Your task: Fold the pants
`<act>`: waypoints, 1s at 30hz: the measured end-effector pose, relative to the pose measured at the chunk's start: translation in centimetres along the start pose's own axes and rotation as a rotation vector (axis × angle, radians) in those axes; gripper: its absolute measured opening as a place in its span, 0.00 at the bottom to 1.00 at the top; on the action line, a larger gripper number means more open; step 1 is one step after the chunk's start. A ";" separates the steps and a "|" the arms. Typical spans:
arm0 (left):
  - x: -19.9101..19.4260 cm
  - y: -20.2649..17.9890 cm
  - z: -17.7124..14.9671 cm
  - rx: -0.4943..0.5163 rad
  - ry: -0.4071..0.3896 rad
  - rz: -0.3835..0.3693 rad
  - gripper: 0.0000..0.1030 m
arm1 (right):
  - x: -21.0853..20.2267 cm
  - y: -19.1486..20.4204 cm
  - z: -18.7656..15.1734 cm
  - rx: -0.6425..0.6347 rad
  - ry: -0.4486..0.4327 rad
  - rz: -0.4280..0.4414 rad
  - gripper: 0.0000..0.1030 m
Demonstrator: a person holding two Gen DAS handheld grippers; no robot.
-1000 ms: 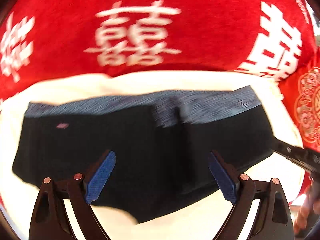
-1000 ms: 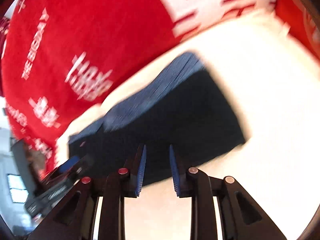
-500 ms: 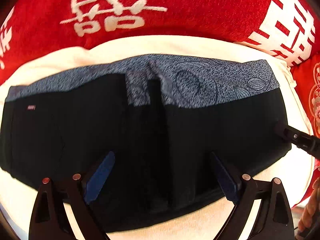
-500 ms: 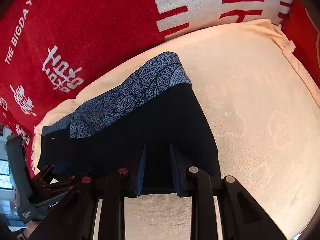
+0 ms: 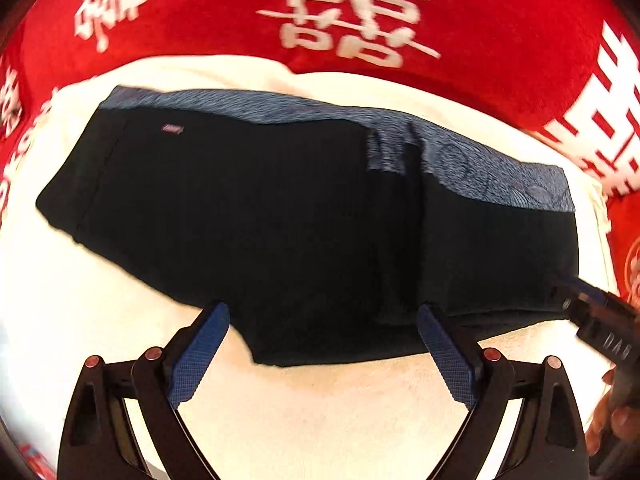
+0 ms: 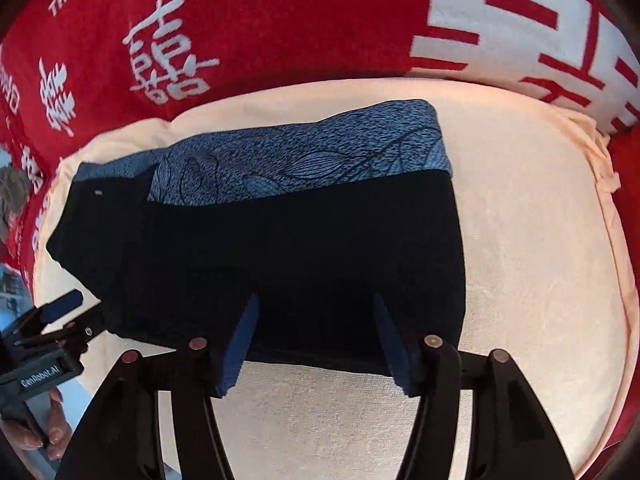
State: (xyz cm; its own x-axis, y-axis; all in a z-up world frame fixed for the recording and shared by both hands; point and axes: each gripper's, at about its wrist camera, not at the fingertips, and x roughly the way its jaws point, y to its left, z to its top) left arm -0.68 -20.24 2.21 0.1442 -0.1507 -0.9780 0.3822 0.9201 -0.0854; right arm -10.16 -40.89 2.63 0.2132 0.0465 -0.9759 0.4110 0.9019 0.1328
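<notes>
- Left gripper (image 5: 322,344) hangs over the near hem, jaws spread wide, blue pads (image 5: 199,354) clear of the cloth, nothing pinched between them.
- Right gripper (image 6: 316,344) — jaws opening right now; the dark hem sits between the pads (image 6: 240,344), but they're not pressing it.
- A hand (image 6: 44,428) shows at the lower left edge of the right wrist view, wrapped around the other tool's handle.
- The pants (image 6: 304,248), black and folded, lie flat on the cream cushion (image 6: 528,264).
- Their blue patterned waistband (image 6: 320,160) runs along the far edge.
- Farthest back, the red blanket (image 5: 500,20) with white characters rings the cushion.
</notes>
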 end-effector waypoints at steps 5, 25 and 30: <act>-0.4 2.9 -0.1 -0.030 0.005 0.006 0.93 | 0.4 2.3 -0.3 -0.064 0.025 -0.083 0.68; -0.2 20.4 0.4 -0.214 -0.001 0.016 0.93 | 3.2 19.3 -0.8 -0.176 0.078 0.083 0.68; 0.8 23.1 0.9 -0.285 -0.003 -0.033 0.93 | 6.2 21.1 -1.9 -0.243 0.141 0.028 0.68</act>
State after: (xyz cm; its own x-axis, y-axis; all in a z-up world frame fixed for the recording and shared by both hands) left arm 9.04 0.55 -0.40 0.1390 -0.1829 -0.9733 0.1147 0.9791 -0.1677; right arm -1.84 -20.76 -0.98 0.0889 0.1172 -0.9891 0.1781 0.9752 0.1316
